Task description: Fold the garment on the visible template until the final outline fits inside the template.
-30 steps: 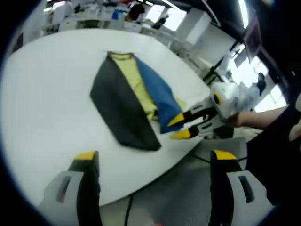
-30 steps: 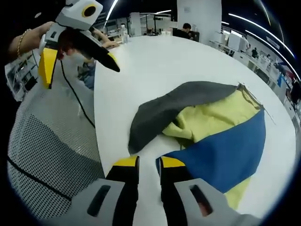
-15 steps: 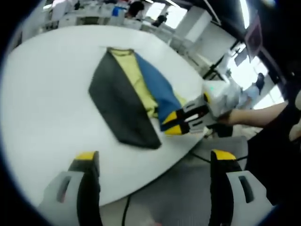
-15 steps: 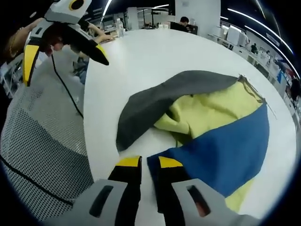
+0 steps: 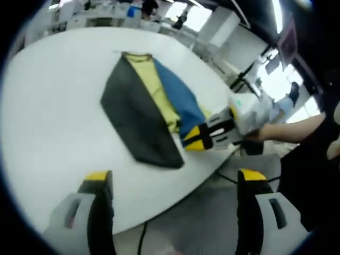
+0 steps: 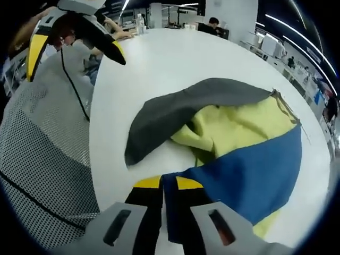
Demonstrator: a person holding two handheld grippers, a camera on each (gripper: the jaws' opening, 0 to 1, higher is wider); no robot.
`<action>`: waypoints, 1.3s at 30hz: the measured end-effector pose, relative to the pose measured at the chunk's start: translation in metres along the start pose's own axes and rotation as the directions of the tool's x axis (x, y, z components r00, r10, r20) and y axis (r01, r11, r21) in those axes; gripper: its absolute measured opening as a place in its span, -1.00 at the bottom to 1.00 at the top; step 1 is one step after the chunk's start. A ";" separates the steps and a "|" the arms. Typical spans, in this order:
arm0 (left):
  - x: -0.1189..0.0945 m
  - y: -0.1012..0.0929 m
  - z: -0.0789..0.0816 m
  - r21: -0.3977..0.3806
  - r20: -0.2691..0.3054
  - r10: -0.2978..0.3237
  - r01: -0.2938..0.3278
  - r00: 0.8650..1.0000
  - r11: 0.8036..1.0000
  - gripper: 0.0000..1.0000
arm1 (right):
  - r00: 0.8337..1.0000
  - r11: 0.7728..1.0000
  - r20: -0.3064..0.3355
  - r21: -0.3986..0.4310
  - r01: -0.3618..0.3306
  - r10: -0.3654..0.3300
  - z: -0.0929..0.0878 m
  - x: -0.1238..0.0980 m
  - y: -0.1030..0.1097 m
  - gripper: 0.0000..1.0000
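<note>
A garment with grey (image 5: 133, 119), yellow (image 5: 151, 87) and blue (image 5: 178, 103) panels lies on the round white table (image 5: 48, 133), loosely bunched near the table's edge. In the right gripper view the grey flap (image 6: 180, 111) folds over the yellow part (image 6: 234, 127), and the blue panel (image 6: 249, 175) reaches down to my right gripper (image 6: 167, 183), which is shut on the blue hem. That same right gripper (image 5: 194, 139) pinches the blue corner in the left gripper view. My left gripper (image 5: 174, 178) hangs wide open over the table's edge, apart from the cloth, and shows as the left gripper (image 6: 74, 61) at upper left.
The table's rim (image 6: 98, 159) curves close to the garment, with grey mesh flooring (image 6: 42, 159) and a black cable (image 6: 74, 90) beyond it. A person's hand (image 5: 287, 130) holds the right gripper. Desks and people stand far behind the table.
My right gripper's jaws have closed on the blue hem; a second ago they stood slightly apart beside it. The left gripper has stayed open and nearly still.
</note>
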State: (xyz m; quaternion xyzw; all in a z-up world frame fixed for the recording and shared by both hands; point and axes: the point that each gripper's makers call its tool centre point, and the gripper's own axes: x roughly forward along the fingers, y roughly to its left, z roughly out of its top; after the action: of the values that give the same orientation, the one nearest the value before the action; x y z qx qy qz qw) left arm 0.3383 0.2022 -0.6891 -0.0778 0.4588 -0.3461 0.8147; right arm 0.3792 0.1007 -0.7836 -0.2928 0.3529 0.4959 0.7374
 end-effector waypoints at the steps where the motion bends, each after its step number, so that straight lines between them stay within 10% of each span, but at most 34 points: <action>1: 0.000 0.000 0.000 0.000 0.000 0.000 0.000 1.000 1.000 0.87 | 1.000 1.000 -0.001 -0.021 -0.002 0.002 0.000 0.000 0.001 -0.85; 15: -0.003 -0.002 0.001 0.003 0.005 0.007 -0.007 1.000 1.000 0.86 | 1.000 0.999 0.011 -0.041 0.017 -0.016 0.000 -0.001 0.000 -0.94; 26: -0.008 -0.008 0.005 0.013 0.018 0.020 -0.020 1.000 1.000 0.85 | 0.990 0.968 0.141 0.249 -0.022 -0.014 0.014 -0.026 -0.009 -0.96; 30: -0.007 -0.013 0.007 0.025 0.018 0.019 -0.019 1.000 0.999 0.85 | 0.975 0.933 0.218 0.359 -0.035 -0.047 0.023 -0.048 -0.020 -0.96; 34: -0.009 -0.018 0.011 0.038 0.028 0.019 -0.021 0.999 0.999 0.85 | 0.932 0.814 0.354 0.564 -0.141 -0.084 0.035 -0.075 -0.032 -0.96; 39: -0.010 -0.023 0.013 0.052 0.035 0.025 -0.027 0.999 0.998 0.86 | 0.900 0.742 0.411 0.647 -0.175 -0.146 0.035 -0.101 -0.049 -0.96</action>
State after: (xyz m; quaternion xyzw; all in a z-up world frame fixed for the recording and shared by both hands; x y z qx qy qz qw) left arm 0.3344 0.1884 -0.6645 -0.0563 0.4363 -0.3461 0.8286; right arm 0.4073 0.0584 -0.6779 0.1133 0.3354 0.3940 0.8482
